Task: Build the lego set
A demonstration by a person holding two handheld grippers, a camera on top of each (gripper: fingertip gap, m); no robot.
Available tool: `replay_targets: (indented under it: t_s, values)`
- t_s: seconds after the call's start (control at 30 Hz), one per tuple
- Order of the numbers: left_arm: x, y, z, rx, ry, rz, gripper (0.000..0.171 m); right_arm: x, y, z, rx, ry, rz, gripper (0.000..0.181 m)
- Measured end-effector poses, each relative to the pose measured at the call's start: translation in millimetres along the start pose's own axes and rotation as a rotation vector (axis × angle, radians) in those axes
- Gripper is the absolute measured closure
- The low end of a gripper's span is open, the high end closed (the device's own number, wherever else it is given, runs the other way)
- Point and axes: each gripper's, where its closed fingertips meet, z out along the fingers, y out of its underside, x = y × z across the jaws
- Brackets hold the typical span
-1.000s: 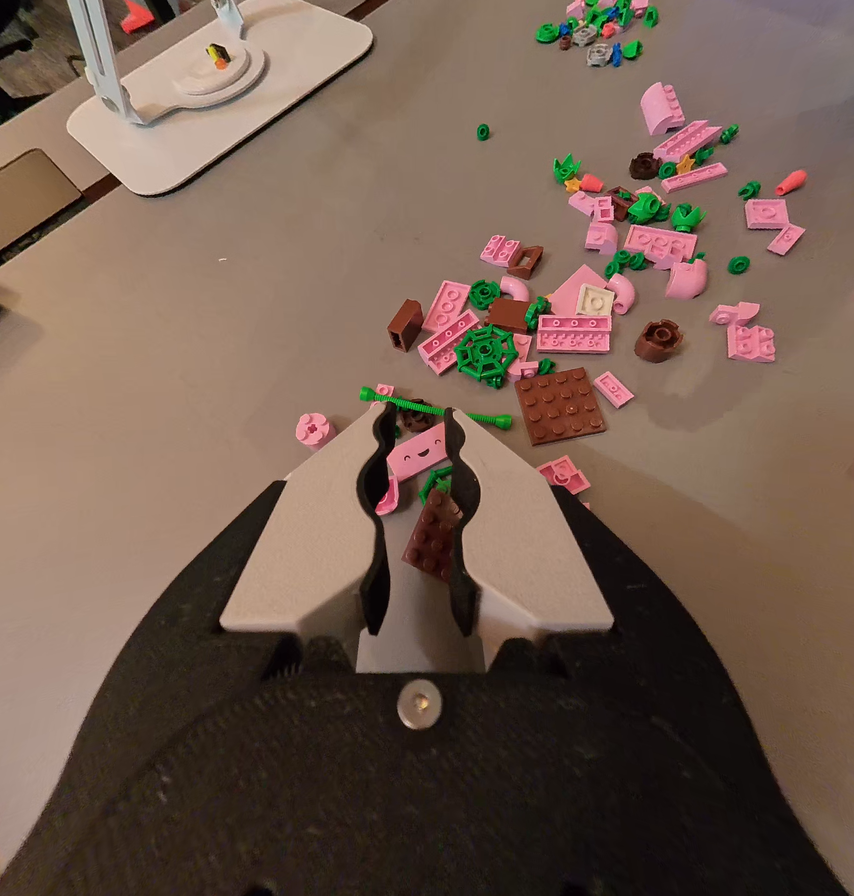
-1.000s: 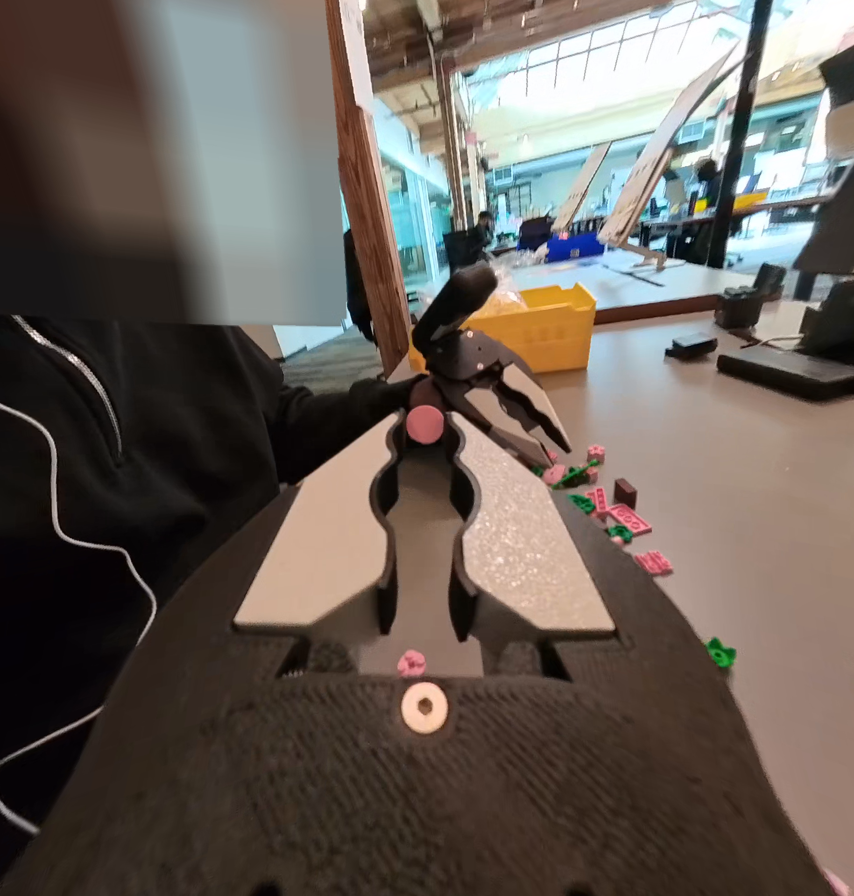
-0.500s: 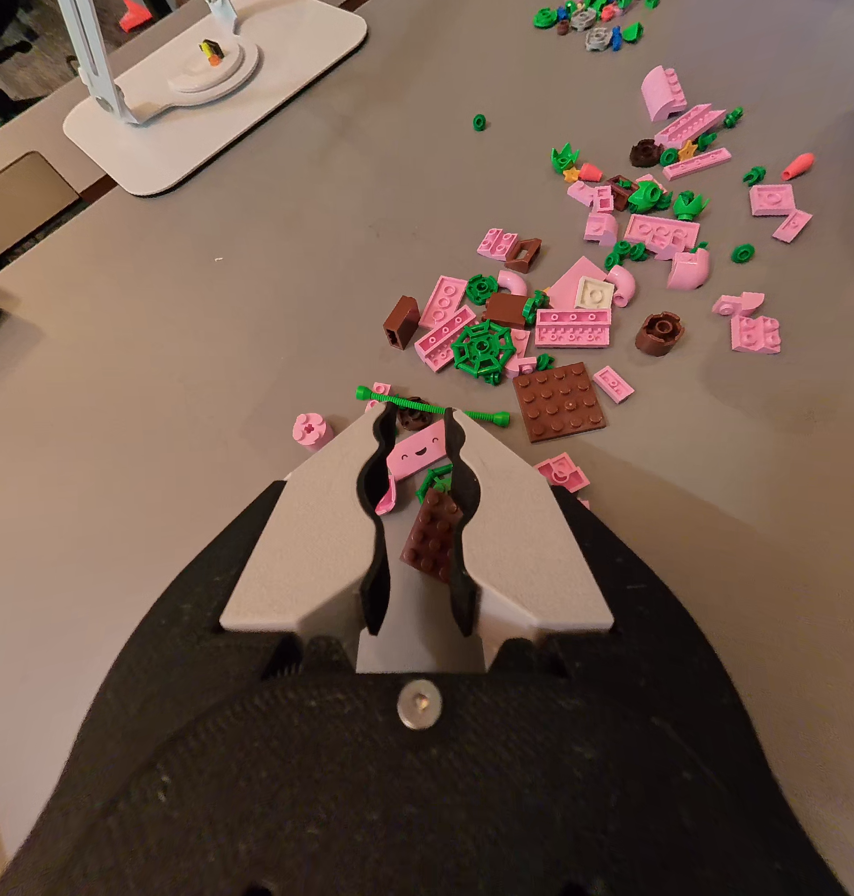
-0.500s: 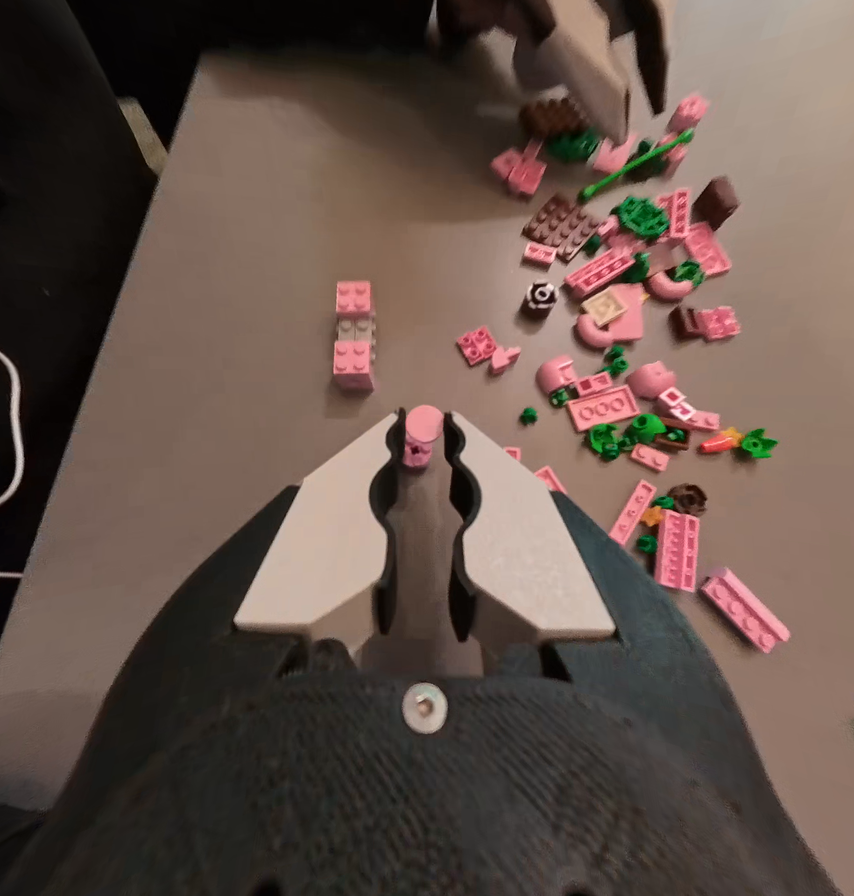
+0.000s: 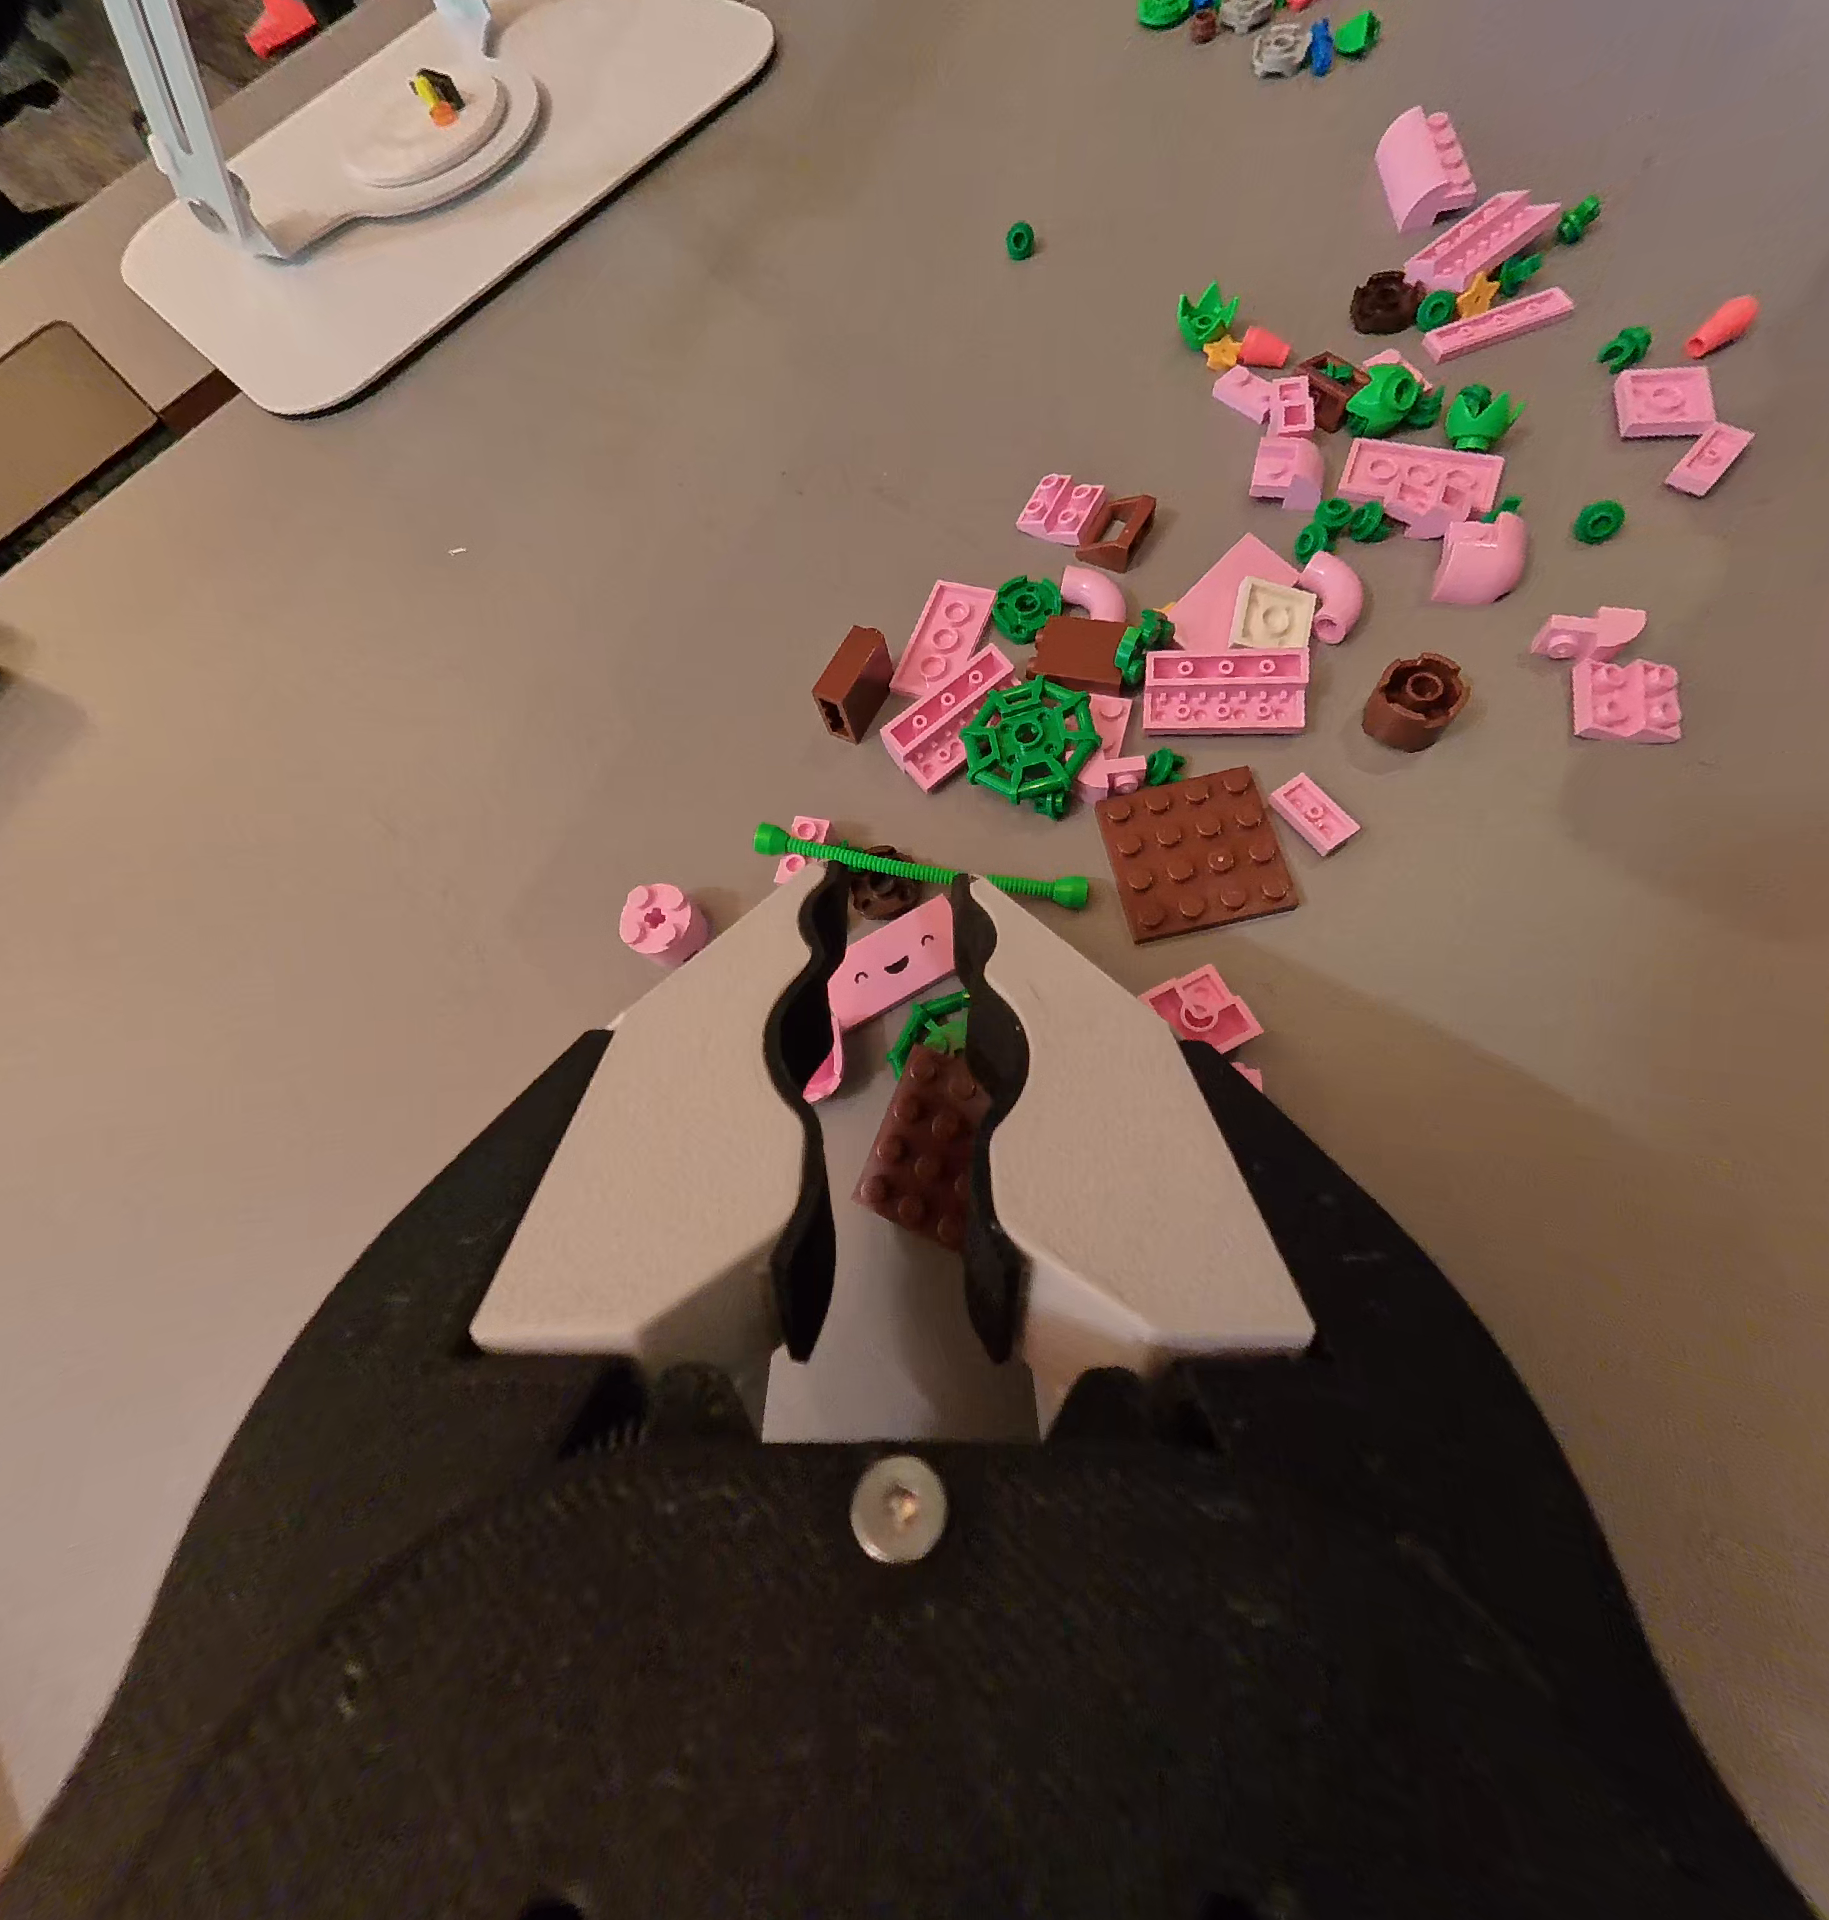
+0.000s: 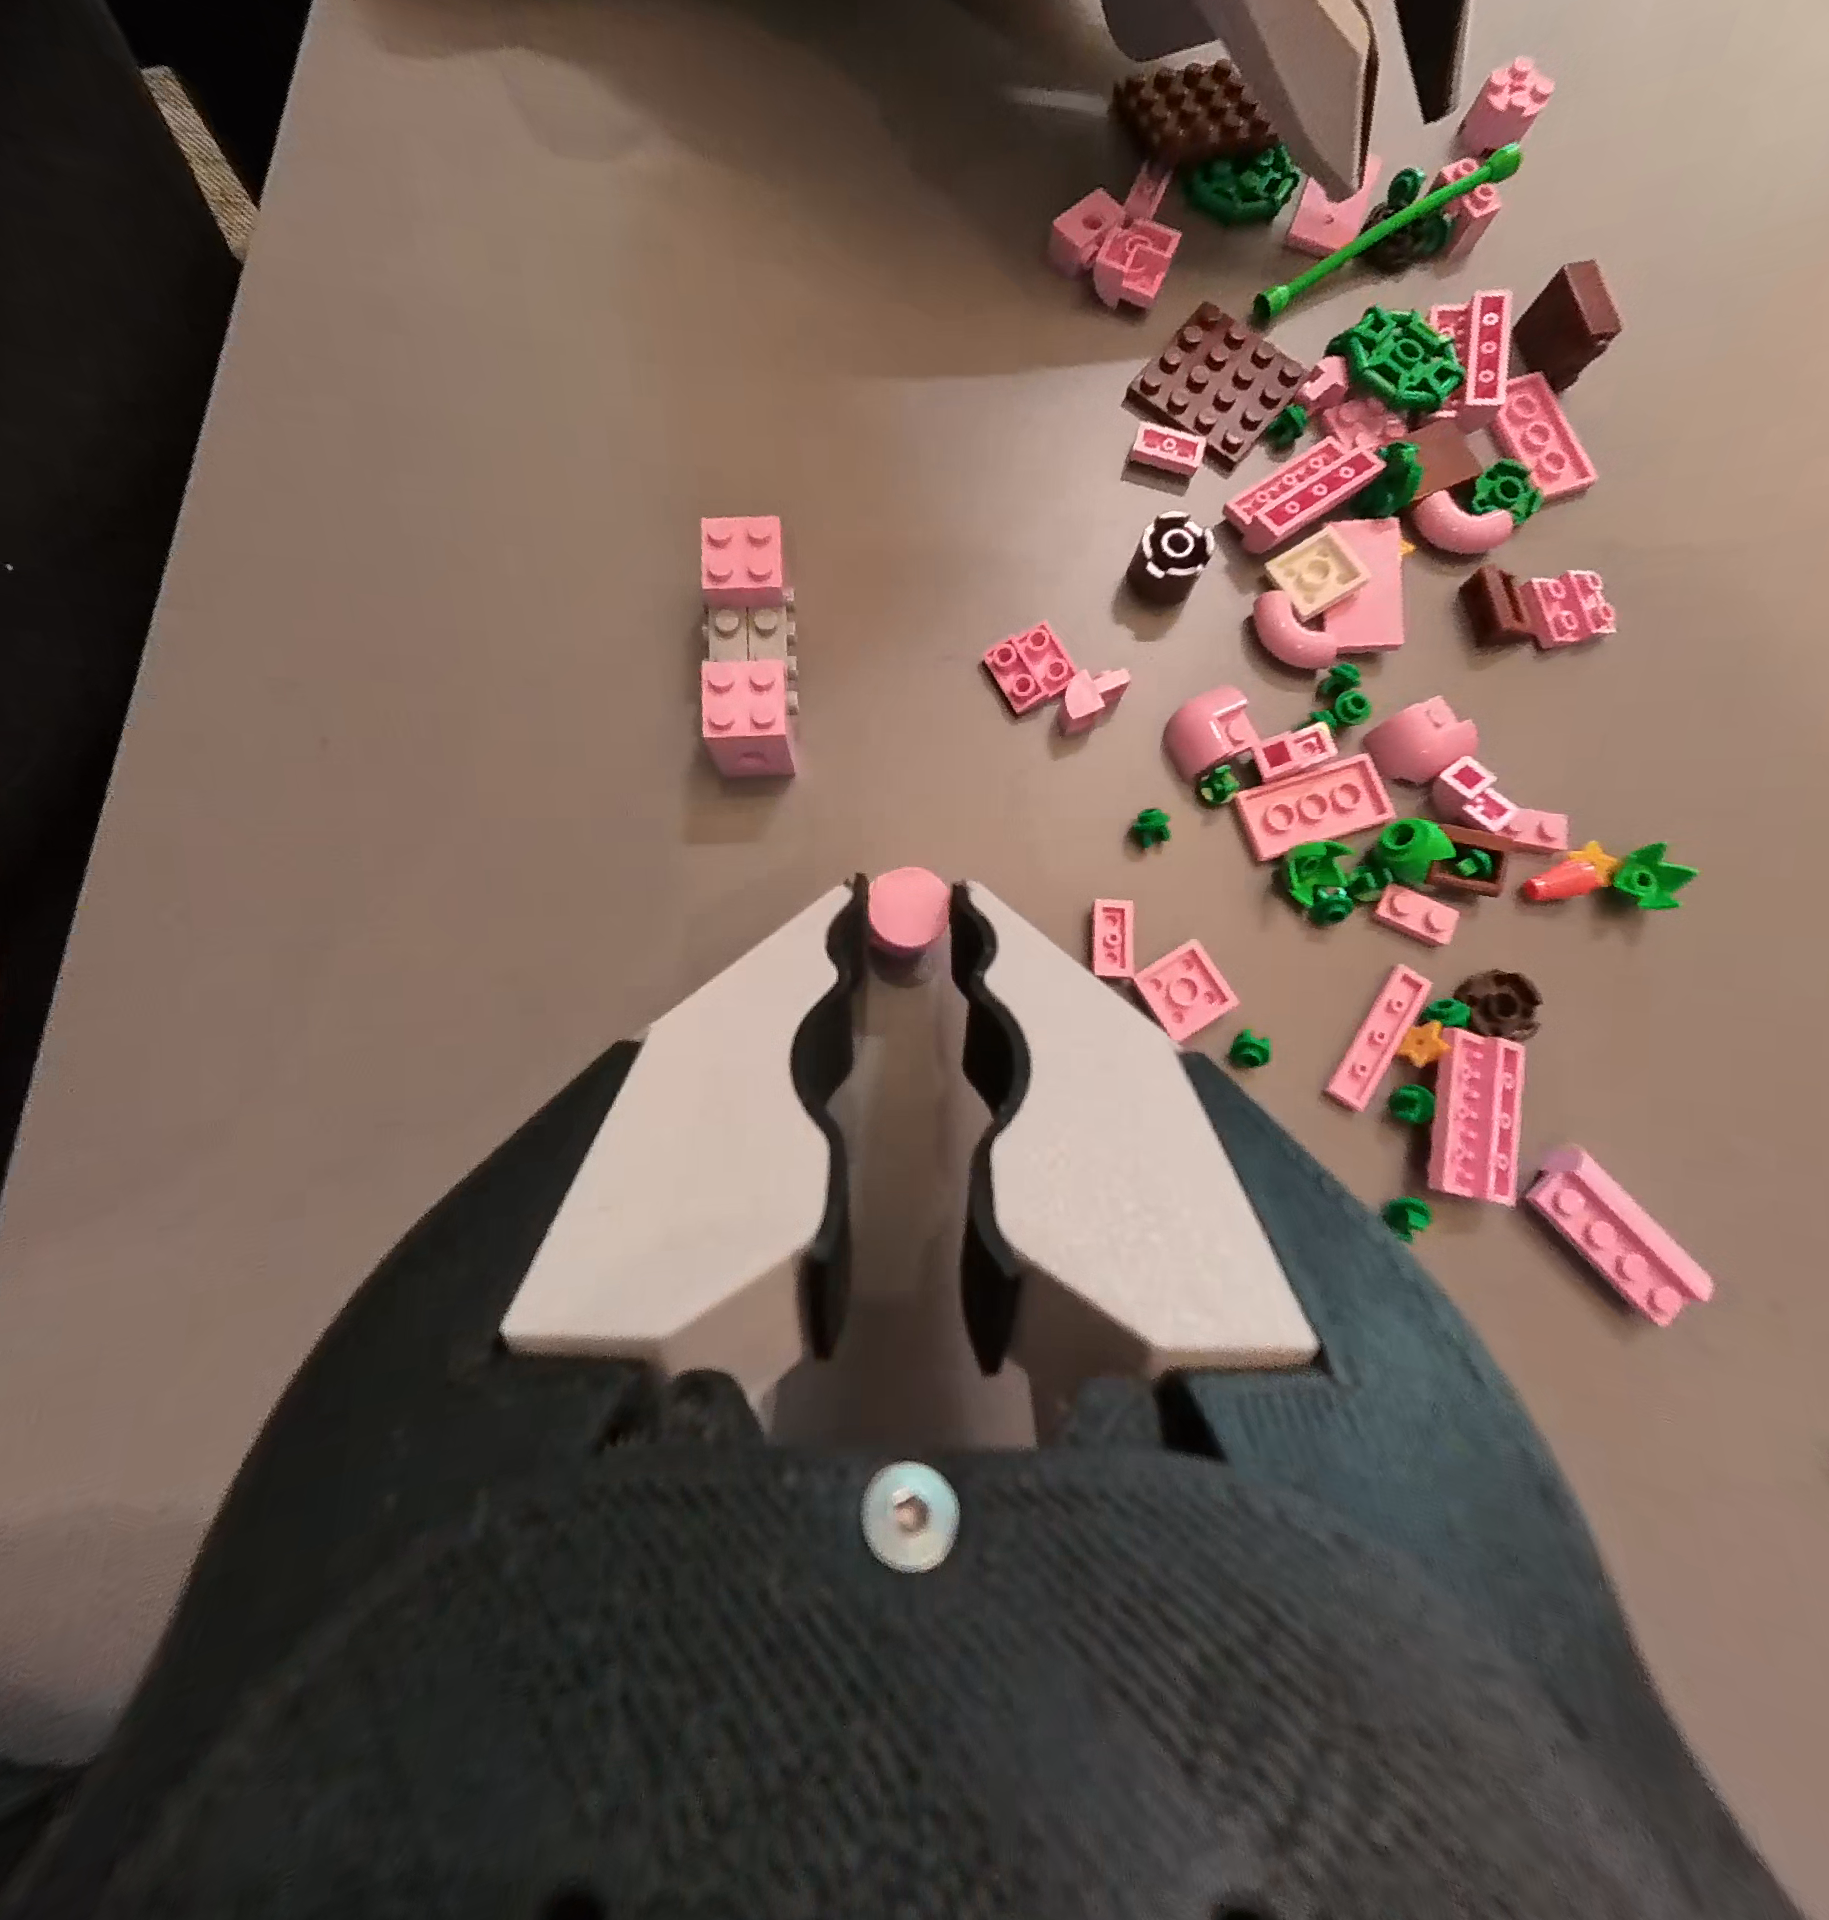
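Note:
My right gripper (image 6: 907,894) is shut on a pink round brick (image 6: 907,914) and holds it above the table, just short of a small assembly of two pink bricks joined by grey pieces (image 6: 746,644). My left gripper (image 5: 894,899) is open and empty, low over a pink tile with a printed face (image 5: 889,966), a brown 2x4 plate (image 5: 931,1143) and a green piece. Its fingers (image 6: 1305,94) show at the top of the right wrist view. A second pink round brick (image 5: 661,920) lies just left of the left fingertips.
Loose pink, brown and green pieces are scattered to the right in both views, among them a brown 4x4 plate (image 5: 1196,852), a green web piece (image 5: 1029,743) and a green bar (image 5: 920,864). A white stand base (image 5: 442,187) sits far left. The table edge (image 6: 266,208) runs along the left. The tips of one gripper are about 20 cm away from the tips of the other. My right tips are about 20 cm from the brown 2x4 plate (image 5: 931,1143), my left tips only 5 cm. Look for it in the right wrist view (image 6: 1218,86) too.
My right gripper has swung from level down to face the table, still holding the pink round brick, and come nearer the pink and grey assembly. My left gripper has hardly moved.

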Motion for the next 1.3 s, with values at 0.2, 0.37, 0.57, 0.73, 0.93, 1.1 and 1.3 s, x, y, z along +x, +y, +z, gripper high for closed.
replay_targets:
  t_s: [0.2,0.37,0.57,0.73,0.93,1.1,1.3]
  values:
    - [0.0,0.0,0.1,-0.001,0.001,0.000,0.153,0.0,-0.1,-0.7,0.013,0.011,0.022,0.167]
    - [0.3,0.2,0.4,-0.003,0.000,0.004,0.153,-4.5,-1.0,-1.3,0.038,-0.002,0.037,0.167]
    - [0.0,0.1,0.4,-0.002,0.000,0.001,0.153,-5.9,0.1,0.7,0.034,-0.004,0.031,0.167]
    - [0.1,0.3,0.5,-0.004,0.000,0.002,0.153,-5.0,0.0,1.6,0.042,-0.010,0.026,0.167]
    - [0.3,0.5,0.7,-0.005,0.001,0.003,0.153,-3.9,0.9,2.8,0.041,-0.013,0.030,0.167]
    - [0.6,0.8,0.9,-0.008,0.001,0.004,0.153,-3.7,1.1,2.6,0.040,-0.012,0.032,0.167]
    - [0.8,1.4,1.2,-0.011,0.002,0.004,0.153,-0.2,1.6,0.4,0.037,0.013,0.040,0.167]
